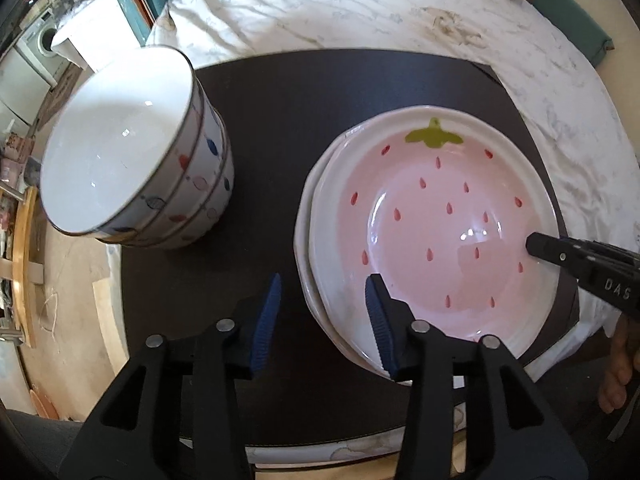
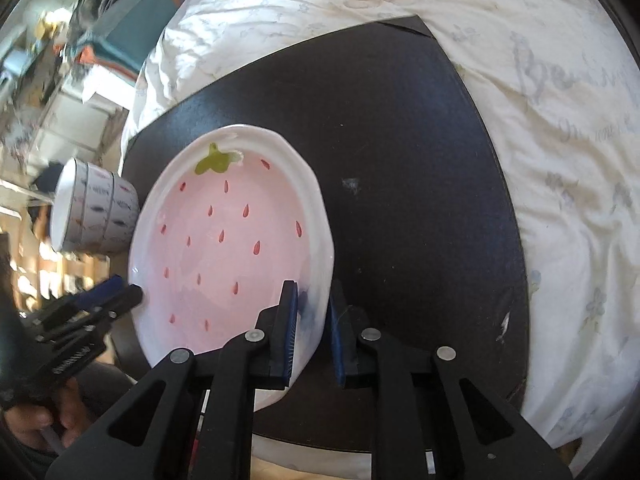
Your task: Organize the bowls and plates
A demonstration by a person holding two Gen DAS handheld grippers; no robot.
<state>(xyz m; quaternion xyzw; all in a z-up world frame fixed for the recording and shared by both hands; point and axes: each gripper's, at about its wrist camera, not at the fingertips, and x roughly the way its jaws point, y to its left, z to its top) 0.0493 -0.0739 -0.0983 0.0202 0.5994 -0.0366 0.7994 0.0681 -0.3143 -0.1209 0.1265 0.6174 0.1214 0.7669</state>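
A: Right wrist view: the strawberry plate [image 2: 232,240] topped a stack on the dark mat [image 2: 400,160], its rim at five o'clock between the right gripper [image 2: 312,332]'s narrowly parted blue pads.

B: And the left gripper [image 1: 324,320]?

A: Wide open, empty. Stacked bowls [image 1: 136,152] stood at nine o'clock. Placing seemed underway; next, a clean release.

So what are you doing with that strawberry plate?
A person is tidying dishes on a dark mat with two hand-held claws. The right claw straddles the rim of the pink strawberry plate, which sits on top of another plate. The left claw is open at the plates' near edge, gripping nothing. A stack of white bowls sits beside the plates.
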